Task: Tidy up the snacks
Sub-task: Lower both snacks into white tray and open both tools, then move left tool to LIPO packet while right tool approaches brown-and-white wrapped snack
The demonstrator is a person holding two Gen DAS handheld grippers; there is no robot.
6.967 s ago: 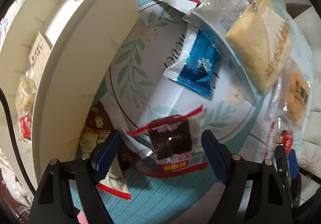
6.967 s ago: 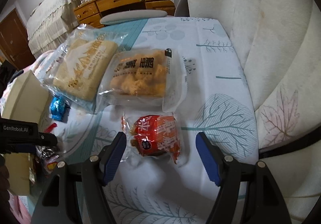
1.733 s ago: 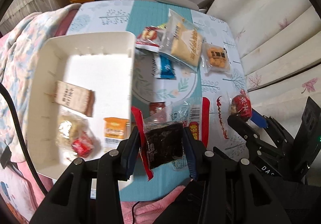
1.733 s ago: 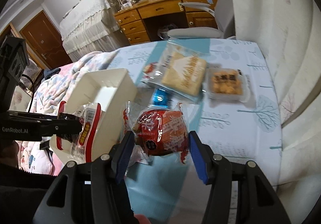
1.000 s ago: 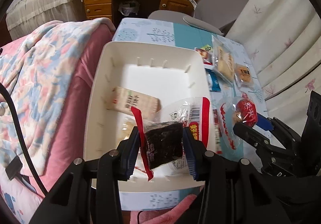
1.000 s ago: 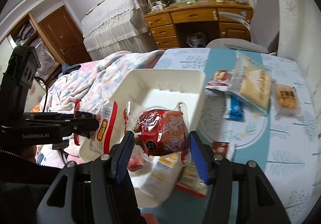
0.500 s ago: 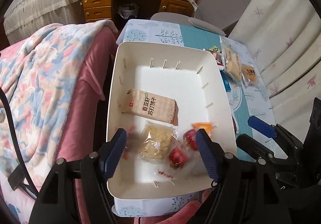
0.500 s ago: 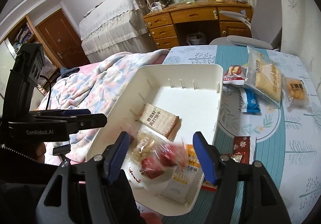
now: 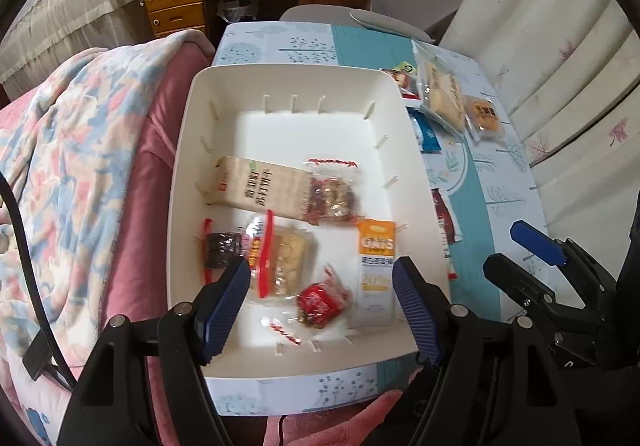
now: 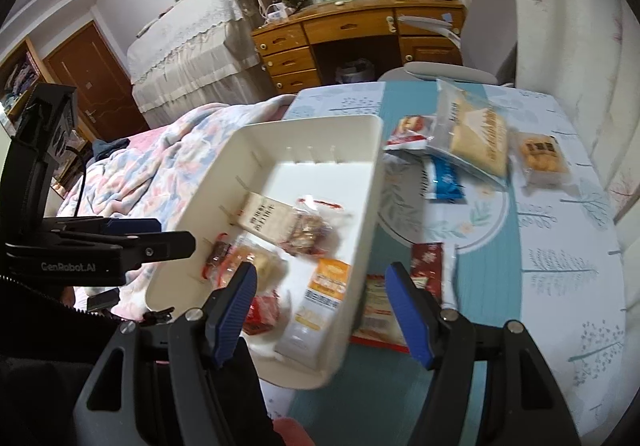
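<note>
A white bin [image 9: 192,150] [image 10: 372,182] stands at the table's left side and holds several snacks: a beige biscuit pack [image 9: 260,192], a dark snack in a red-trimmed wrapper [image 9: 224,248], a red round snack [image 9: 320,302] [image 10: 262,312] and an orange oats sachet [image 9: 376,254]. My left gripper [image 9: 322,306] is open and empty above the bin's near end. My right gripper [image 10: 322,310] is open and empty above the bin's near right wall. Loose snacks lie on the table: a large cake pack [image 10: 476,130], a small cake pack [image 10: 542,154], a blue packet [image 10: 444,178] and red packets [image 10: 428,258].
A pink and blue floral blanket [image 9: 60,166] lies left of the bin. A grey chair [image 10: 452,66] and a wooden desk [image 10: 352,30] stand beyond the table. A white cushioned backrest [image 9: 560,66] runs along the table's right side.
Both grippers opened and dropped their snacks: the dark snack and the red round snack now lie in the bin. Both grippers have stayed above the bin.
</note>
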